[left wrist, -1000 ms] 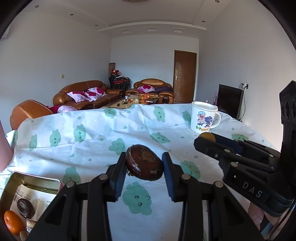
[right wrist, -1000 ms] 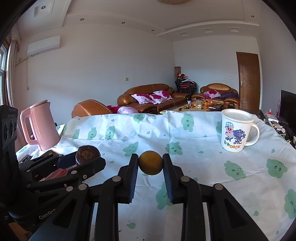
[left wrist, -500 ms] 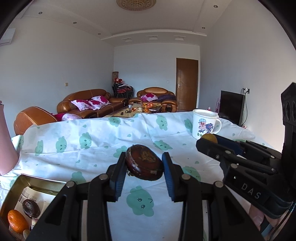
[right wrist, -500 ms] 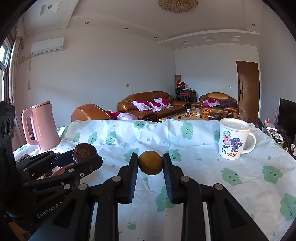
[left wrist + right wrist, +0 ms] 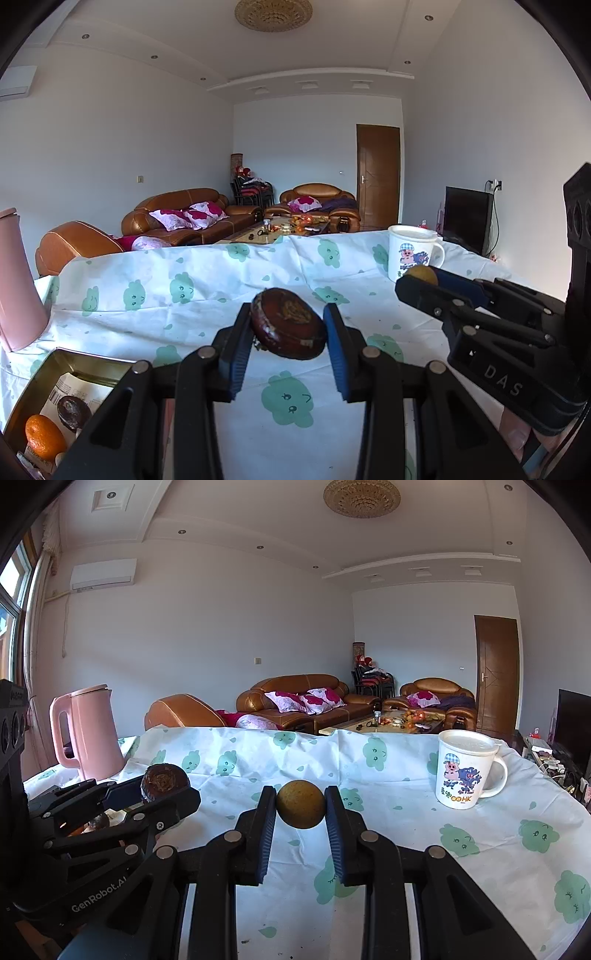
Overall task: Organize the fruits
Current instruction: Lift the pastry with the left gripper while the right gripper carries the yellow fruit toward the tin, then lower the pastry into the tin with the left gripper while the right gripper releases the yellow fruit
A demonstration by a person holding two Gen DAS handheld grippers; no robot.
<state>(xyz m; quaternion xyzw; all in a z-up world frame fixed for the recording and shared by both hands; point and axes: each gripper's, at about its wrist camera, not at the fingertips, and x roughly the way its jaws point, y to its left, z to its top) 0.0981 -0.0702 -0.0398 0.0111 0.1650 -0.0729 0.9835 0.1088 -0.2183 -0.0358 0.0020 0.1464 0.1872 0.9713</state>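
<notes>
Fruits: two held, dark fruit (image 5: 288,328) in left jaws, yellow fruit (image 5: 301,804) in right jaws.

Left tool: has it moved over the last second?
Yes. The left tool tipped slightly upward: the mug sits lower in its view and the ceiling lamp now shows.

You see a white tablecloth (image 5: 406,849) printed with green clouds, a pink kettle (image 5: 88,731) at ten o'clock, and a dark brown fruit (image 5: 288,328).
</notes>
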